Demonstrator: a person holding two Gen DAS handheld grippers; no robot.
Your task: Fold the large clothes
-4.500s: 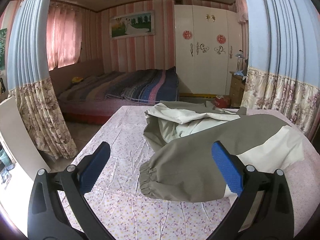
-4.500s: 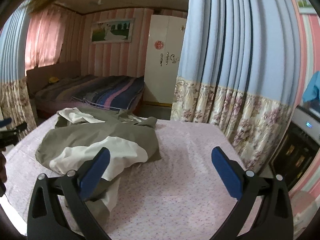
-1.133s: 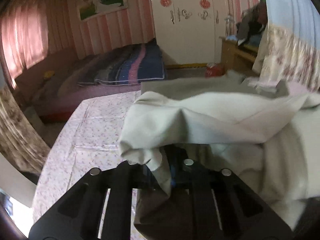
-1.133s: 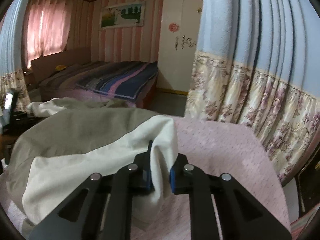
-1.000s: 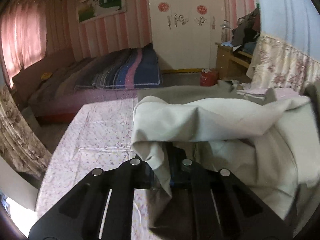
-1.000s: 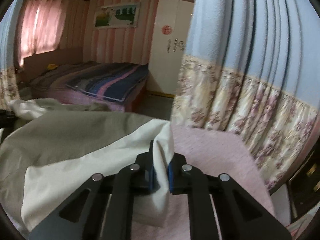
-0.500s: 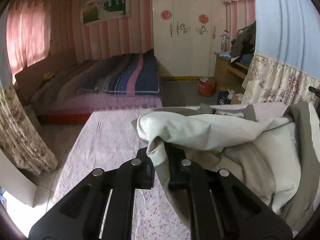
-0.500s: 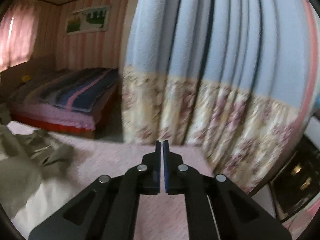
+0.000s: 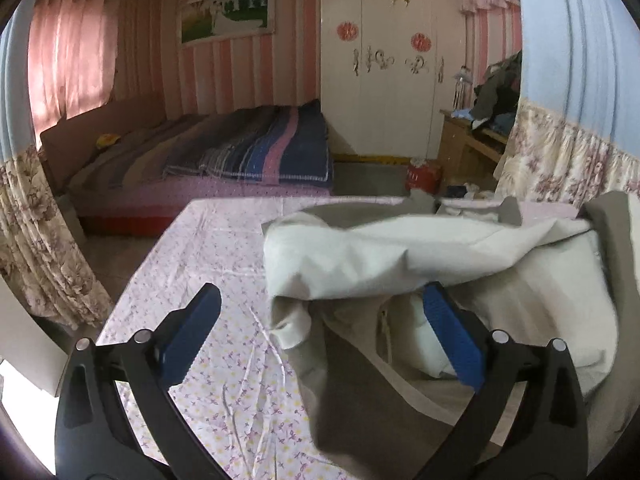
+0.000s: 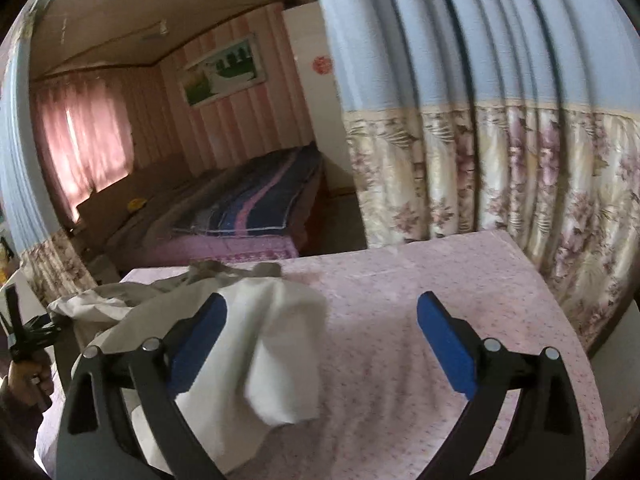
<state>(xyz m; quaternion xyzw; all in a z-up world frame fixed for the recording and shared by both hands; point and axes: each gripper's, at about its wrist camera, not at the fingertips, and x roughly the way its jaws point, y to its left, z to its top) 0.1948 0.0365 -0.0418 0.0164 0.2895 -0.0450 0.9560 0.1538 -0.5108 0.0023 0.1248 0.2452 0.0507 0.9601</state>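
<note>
Left wrist view: the left gripper has its jaws opening, blue pads spread wide with nothing pressed between them. The garment, cream cloth over grey, lies bunched on the flower-print table; a cream fold sags between and just beyond the pads, its loose edge near the right-hand pad but not clamped. Behind stand a bed and a white wardrobe.

Right wrist view: the right gripper is likewise opening and grasps nothing. A cream corner of the garment droops against its left pad and spills over the table toward the camera; the rest of the pile lies off to the left. At the far left edge a hand holds the other tool. A blue, flower-bordered curtain hangs behind.

To my eye the cloth is let go mid-fold and still crumpled. The sensible next thing would be to draw both tools clear without snagging the loose edges, then pick two matching corners, pinch single layers only, and pull the cloth taut and flat before any fold.
</note>
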